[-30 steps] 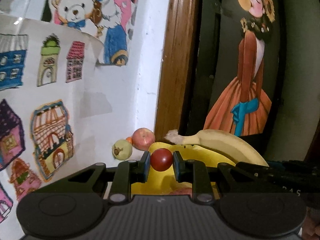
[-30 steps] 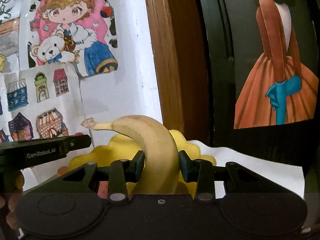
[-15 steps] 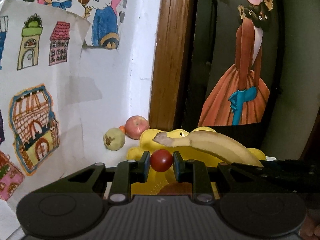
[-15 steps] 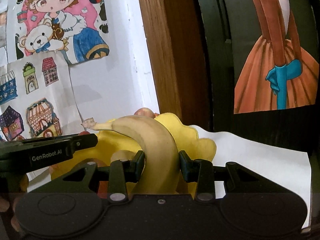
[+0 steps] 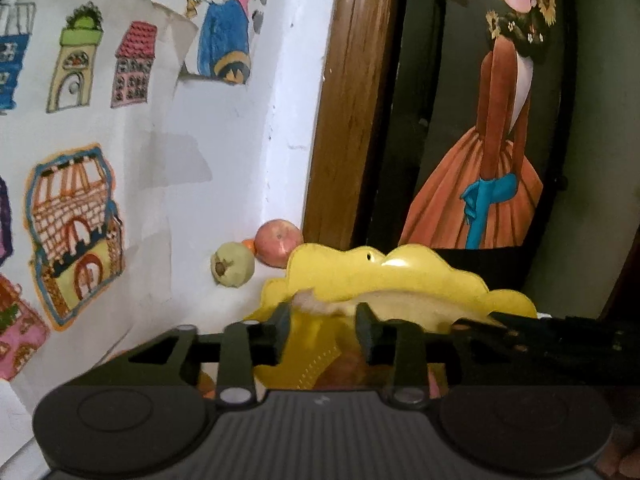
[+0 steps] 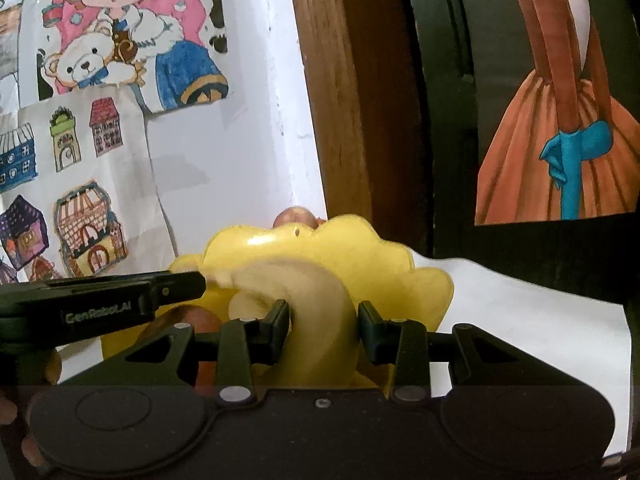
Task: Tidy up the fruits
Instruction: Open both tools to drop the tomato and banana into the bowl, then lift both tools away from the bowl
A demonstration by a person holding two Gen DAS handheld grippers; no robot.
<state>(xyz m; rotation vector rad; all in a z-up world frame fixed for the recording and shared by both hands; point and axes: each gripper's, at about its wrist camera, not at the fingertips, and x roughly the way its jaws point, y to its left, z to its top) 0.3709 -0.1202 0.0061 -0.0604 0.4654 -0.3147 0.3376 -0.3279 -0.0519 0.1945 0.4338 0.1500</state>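
White wall hung with coloured drawings [image 5: 80,220] backs a white-covered table [image 6: 540,320], with a wooden door frame [image 5: 344,100] and a dark panel painted with a figure in an orange dress [image 5: 480,184] to the right. One banana [image 6: 316,304], blurred, arches between the right gripper [image 6: 323,326] jaws over a yellow scalloped tray [image 6: 360,248]; the jaws stand partly open with a small gap showing on the right side of the fruit, so a firm hold cannot be told. At least one reddish-brown fruit [image 6: 192,320] lies in the tray on the near left. The left gripper [image 5: 322,326] hangs over the same tray [image 5: 400,272], its jaws parted and holding nothing. Beyond the tray's far left edge, by the wall, sit one pale green fruit [image 5: 232,266], one red apple [image 5: 278,242] and a sliver of something orange [image 5: 249,244] between them.

A second ago the left jaws pinched a small red tomato; now it is gone from them and they stand wider. The banana, then raised above the tray, has come lower.
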